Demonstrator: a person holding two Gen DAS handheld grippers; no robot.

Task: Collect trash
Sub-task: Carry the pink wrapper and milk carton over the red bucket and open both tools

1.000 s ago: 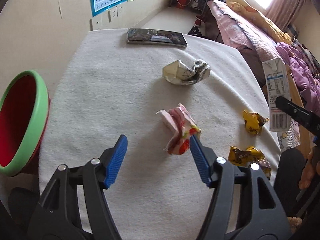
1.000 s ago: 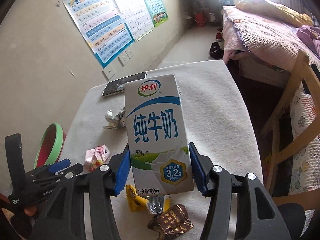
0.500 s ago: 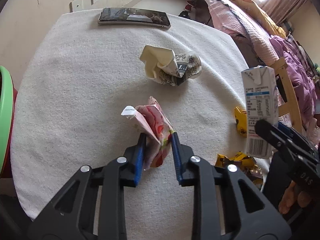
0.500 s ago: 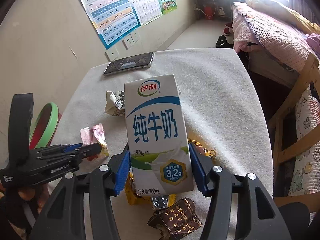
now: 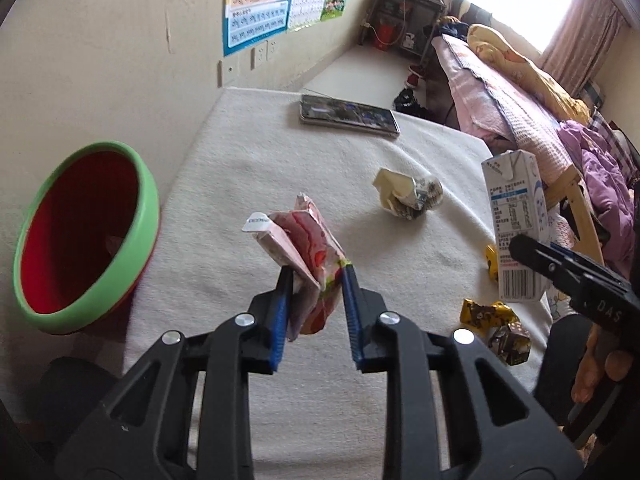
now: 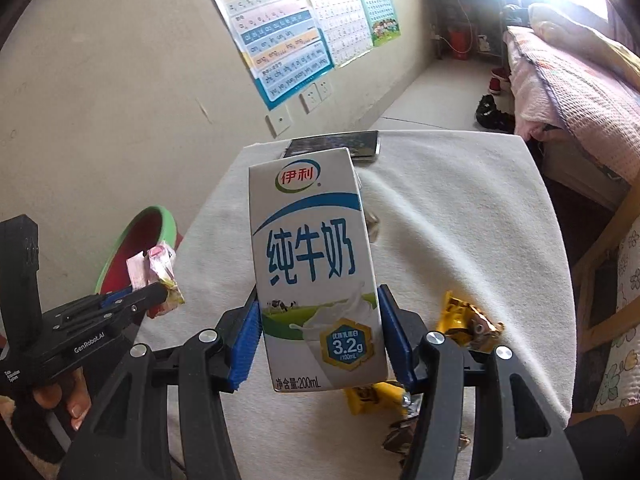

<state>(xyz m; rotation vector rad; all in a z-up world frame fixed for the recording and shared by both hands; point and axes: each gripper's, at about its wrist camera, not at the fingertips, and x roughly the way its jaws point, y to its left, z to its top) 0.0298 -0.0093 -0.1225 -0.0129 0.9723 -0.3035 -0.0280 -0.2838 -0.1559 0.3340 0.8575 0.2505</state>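
Left gripper [image 5: 314,292]: blue fingers [image 5: 280,316] clamped on a pink snack wrapper [image 5: 308,248]; wrapper held clear above the worktop, its upper end sticking out past the fingertips
Right gripper [image 6: 320,336]: fingers [image 6: 246,344] pressed on both sides of a milk carton [image 6: 312,264]; carton upright, white with blue lettering, lifted off the worktop
Worktop [image 5: 248,184]: covered with a white cloth; set against a beige wall
Bin [image 5: 86,232]: red inside, green rim; stands off the left edge of the worktop, below the level of the held wrapper; in the right wrist view the wrapper [image 6: 156,276] shows in front of its rim [image 6: 138,220]
Crumpled paper [image 5: 408,196]: lies on the cloth near the middle, apart from both grippers
Yellow candy wrappers [image 5: 488,320]: a small cluster on the near right of the cloth; one more yellow scrap [image 5: 491,262] just beside the carton's lower edge in the left wrist view; in the right wrist view they [image 6: 466,320] lie under and to the right of the carton
Phone [image 5: 348,114]: flat at the far edge of the worktop, screen up
Hands: fingertips of the right hand [image 5: 600,372] grip the gripper handle; the left hand [image 6: 60,396] likewise
Surroundings: wall charts [image 6: 280,24] above sockets; bed [image 5: 512,92] with pink cover at right; wooden chair [image 6: 612,264] next to the worktop
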